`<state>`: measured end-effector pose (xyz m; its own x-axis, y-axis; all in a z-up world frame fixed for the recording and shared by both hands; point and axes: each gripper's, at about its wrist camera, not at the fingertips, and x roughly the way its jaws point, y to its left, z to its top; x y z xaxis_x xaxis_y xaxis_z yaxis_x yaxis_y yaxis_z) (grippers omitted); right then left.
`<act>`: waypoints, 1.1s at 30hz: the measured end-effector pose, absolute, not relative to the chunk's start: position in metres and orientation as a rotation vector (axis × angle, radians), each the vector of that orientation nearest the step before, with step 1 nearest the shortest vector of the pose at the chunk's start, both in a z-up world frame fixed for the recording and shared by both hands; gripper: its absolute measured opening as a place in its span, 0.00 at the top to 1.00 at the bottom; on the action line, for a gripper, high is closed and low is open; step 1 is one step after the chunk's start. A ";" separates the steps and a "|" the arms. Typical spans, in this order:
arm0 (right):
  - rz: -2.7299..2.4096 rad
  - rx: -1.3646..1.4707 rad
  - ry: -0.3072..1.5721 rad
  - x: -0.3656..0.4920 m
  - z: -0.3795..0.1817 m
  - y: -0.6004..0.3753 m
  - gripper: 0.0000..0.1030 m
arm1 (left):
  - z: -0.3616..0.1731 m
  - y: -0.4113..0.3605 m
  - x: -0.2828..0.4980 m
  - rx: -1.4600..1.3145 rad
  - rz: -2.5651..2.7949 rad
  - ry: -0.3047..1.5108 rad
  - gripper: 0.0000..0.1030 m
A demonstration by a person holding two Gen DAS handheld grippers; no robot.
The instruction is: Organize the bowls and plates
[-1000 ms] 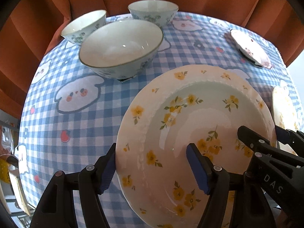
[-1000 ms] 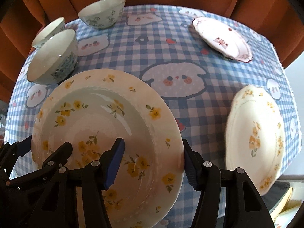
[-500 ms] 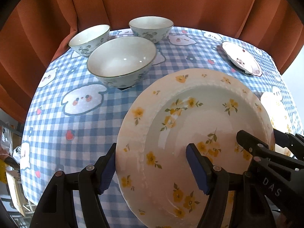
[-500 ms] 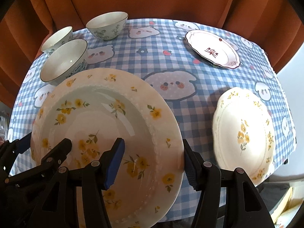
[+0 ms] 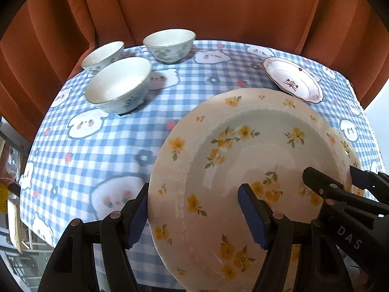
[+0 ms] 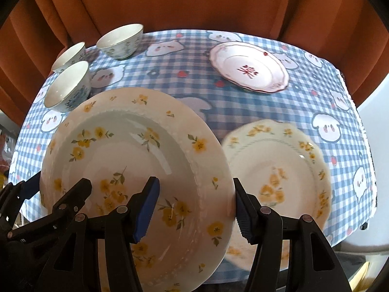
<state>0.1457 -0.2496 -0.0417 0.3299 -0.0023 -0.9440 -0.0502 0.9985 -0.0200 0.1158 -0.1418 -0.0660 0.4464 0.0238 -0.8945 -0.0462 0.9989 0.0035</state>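
Above the desk (image 6: 243, 112), I've got the big plate (image 5: 255, 170) gripped by both units, off the cloth and tilted. Left hand-held gripper (image 5: 194, 215): jaws about half spread, clamped across the plate's left rim, one pad under the edge, the other on the inner face. Right hand-held gripper (image 6: 194, 209): same, clamped on the right rim; its tips also show at the right edge of the left view. Big plate overlaps the scalloped plate (image 6: 287, 170) that lies flat on the desk below and to the right. Pink plate (image 6: 248, 68) at far right. Three bowls (image 5: 119, 82) clustered far left, upright. Desk has blue gingham cloth with cartoon faces. Orange curtain (image 6: 194, 2) behind.
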 end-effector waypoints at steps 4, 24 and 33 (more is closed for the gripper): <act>0.054 -0.051 1.232 0.144 -0.041 -0.280 0.40 | -0.069 -0.169 0.115 -0.025 0.055 1.111 0.31; 0.010 -0.041 1.234 0.139 -0.044 -0.413 0.40 | -0.080 -0.297 0.120 -0.024 0.012 1.115 0.31; -0.024 -0.052 1.254 0.144 -0.051 -0.447 0.40 | -0.095 -0.325 0.130 -0.040 -0.023 1.158 0.31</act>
